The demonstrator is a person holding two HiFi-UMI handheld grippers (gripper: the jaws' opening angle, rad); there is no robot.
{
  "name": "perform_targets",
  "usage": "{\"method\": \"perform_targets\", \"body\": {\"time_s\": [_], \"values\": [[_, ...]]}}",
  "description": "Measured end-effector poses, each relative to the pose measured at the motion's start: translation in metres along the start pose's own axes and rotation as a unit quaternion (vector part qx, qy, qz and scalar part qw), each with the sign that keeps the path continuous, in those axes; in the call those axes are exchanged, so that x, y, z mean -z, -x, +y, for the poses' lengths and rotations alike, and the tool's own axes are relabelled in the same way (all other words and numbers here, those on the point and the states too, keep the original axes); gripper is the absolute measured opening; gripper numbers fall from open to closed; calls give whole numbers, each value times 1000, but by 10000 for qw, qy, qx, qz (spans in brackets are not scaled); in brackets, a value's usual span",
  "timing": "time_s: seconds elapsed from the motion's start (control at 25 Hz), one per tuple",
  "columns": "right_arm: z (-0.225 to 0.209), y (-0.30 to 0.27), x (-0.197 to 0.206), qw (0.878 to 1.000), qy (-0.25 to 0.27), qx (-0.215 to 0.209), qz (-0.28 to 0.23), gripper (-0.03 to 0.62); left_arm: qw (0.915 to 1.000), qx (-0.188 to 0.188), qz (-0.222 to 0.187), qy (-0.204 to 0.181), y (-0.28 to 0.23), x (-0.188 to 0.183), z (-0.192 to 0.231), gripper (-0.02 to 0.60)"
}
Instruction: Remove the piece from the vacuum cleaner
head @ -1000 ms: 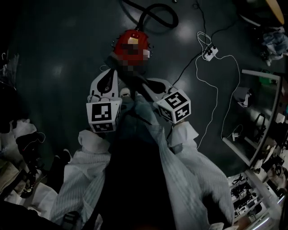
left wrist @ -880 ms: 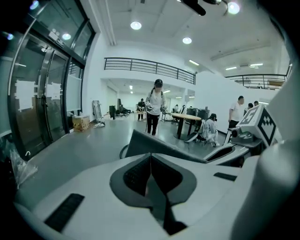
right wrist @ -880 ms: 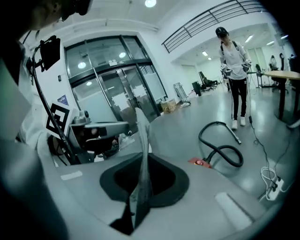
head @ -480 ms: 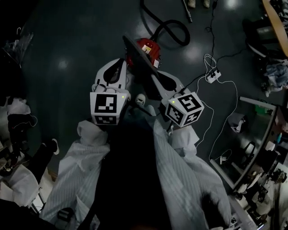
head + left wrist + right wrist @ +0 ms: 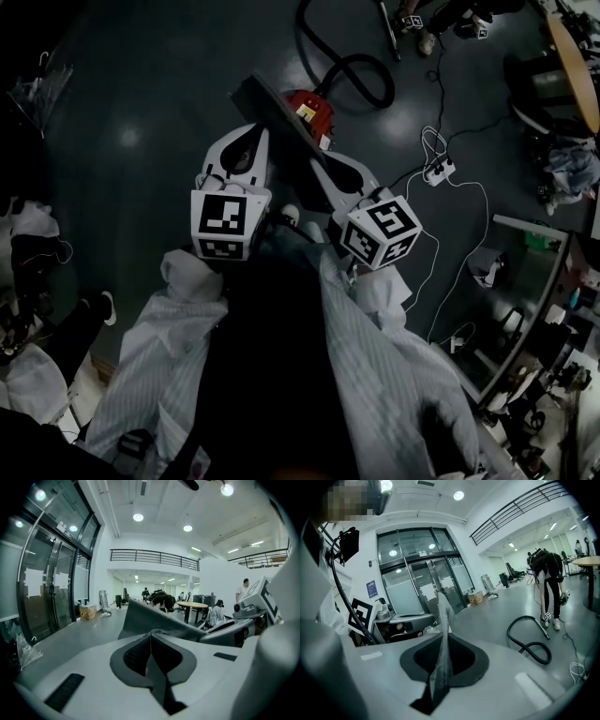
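Piece [image 5: 279, 120]: a flat, dark grey panel, thin as a sheet when seen edge-on; held up in the air between the two grippers, above and clear of the vacuum cleaner [image 5: 309, 108].
Right gripper [image 5: 443, 637]: clamped on the panel, which runs edge-on straight through its jaws; this looks like the main carrying grip.
Left gripper [image 5: 151, 633]: jaws pressed together at the panel's lower edge, apparently nipping it to steady the broad face, though the dim view leaves that contact uncertain.
Vacuum cleaner: a red body on the dark floor [image 5: 141, 94], its black hose [image 5: 347, 70] looped beside it.
Progress: judged done or nearly so, since the panel no longer touches the machine.
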State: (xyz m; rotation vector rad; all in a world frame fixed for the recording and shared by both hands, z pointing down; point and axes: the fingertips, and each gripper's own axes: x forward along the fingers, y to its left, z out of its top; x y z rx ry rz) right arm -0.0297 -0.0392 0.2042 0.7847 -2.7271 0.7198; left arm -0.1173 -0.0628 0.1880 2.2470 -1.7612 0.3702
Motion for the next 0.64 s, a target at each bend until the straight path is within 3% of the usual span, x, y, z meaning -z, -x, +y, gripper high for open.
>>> {"method": "perform_targets", "body": {"time_s": [0.64], "values": [[18,-12,4,9998,101,-123,134,25,10000,16,-15,7,9,1,8,9]]}}
